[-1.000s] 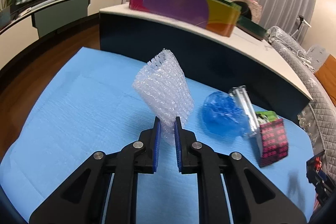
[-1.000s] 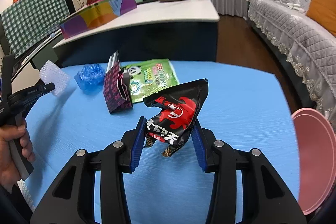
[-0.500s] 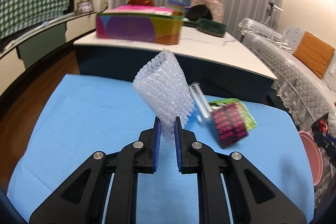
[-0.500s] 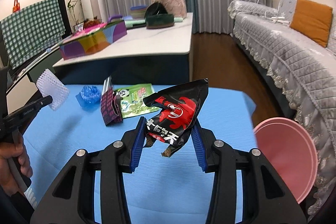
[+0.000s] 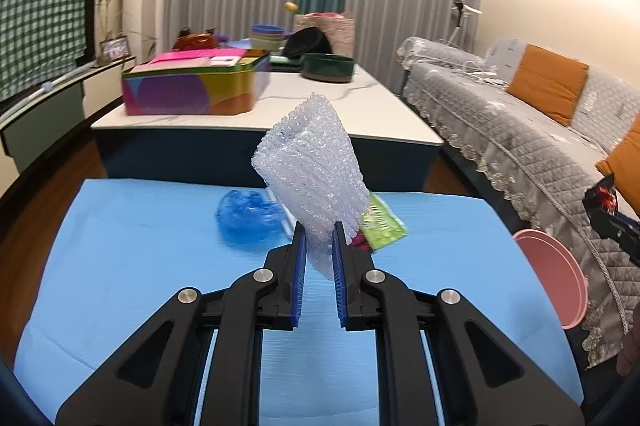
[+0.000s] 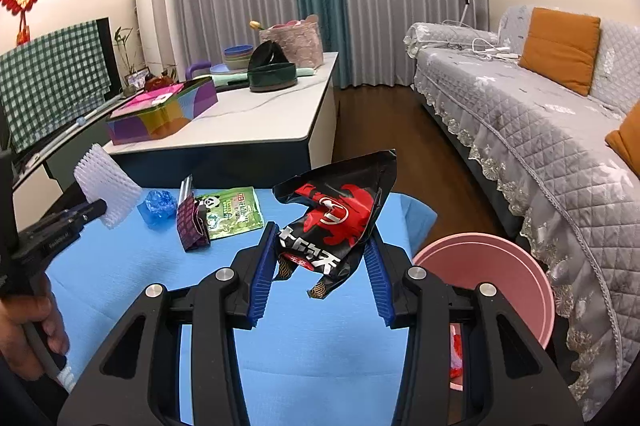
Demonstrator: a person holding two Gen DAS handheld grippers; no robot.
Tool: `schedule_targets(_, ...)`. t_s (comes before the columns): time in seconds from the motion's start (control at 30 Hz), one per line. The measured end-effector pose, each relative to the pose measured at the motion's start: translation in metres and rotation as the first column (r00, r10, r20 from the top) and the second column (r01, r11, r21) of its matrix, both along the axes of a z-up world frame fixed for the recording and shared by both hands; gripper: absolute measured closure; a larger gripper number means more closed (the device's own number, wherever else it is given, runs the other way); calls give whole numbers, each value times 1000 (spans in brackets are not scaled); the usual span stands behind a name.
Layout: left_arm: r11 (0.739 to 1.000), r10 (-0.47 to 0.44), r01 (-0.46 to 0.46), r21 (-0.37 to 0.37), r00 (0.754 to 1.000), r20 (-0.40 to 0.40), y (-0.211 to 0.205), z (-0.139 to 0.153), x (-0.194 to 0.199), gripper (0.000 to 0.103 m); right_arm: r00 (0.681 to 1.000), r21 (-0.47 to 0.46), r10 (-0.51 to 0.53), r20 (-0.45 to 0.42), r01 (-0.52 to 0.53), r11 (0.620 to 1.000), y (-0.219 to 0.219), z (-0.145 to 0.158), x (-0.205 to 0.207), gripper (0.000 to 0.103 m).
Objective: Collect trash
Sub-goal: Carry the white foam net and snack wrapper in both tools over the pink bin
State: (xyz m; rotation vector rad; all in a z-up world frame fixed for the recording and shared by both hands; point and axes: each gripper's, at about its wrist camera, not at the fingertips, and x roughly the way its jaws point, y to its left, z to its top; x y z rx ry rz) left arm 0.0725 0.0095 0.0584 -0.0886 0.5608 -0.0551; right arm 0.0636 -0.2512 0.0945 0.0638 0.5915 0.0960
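Observation:
My left gripper [image 5: 319, 238] is shut on a white foam fruit net [image 5: 310, 170] and holds it above the blue table [image 5: 120, 266]; the net also shows in the right wrist view [image 6: 106, 186]. My right gripper [image 6: 320, 246] is shut on a black and red snack wrapper [image 6: 336, 218], held above the table near a pink bin [image 6: 504, 278] at the table's right side. On the table lie a crumpled blue plastic piece [image 6: 158, 204], a dark patterned packet [image 6: 191, 222] and a green panda wrapper [image 6: 234, 212].
A white counter [image 6: 256, 114] with a colourful box [image 6: 160, 110] and bowls stands behind the table. A grey sofa [image 6: 540, 130] with orange cushions runs along the right. The pink bin also shows in the left wrist view [image 5: 556, 274].
Both grippers have risen and swung to the right with their loads. The pink bin has come closer into the right wrist view.

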Motion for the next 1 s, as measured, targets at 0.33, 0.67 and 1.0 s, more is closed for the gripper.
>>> schedule_targets(0.33, 996, -89, 89, 2, 996, 17, -36, 5, -5, 90, 1000, -8, -21, 8, 21, 1000, -34, 27, -10, 60)
schedule_targets(0.67, 987, -164, 163, 5, 986, 18, -69, 3, -5, 90, 999, -67, -30, 40, 33, 997, -82, 56, -4, 60)
schedule_targets(1.0, 976, -215, 214, 28, 977, 7, -98, -2, -3, 90, 994, -40, -101, 31, 102, 994, -116, 25, 0, 60)
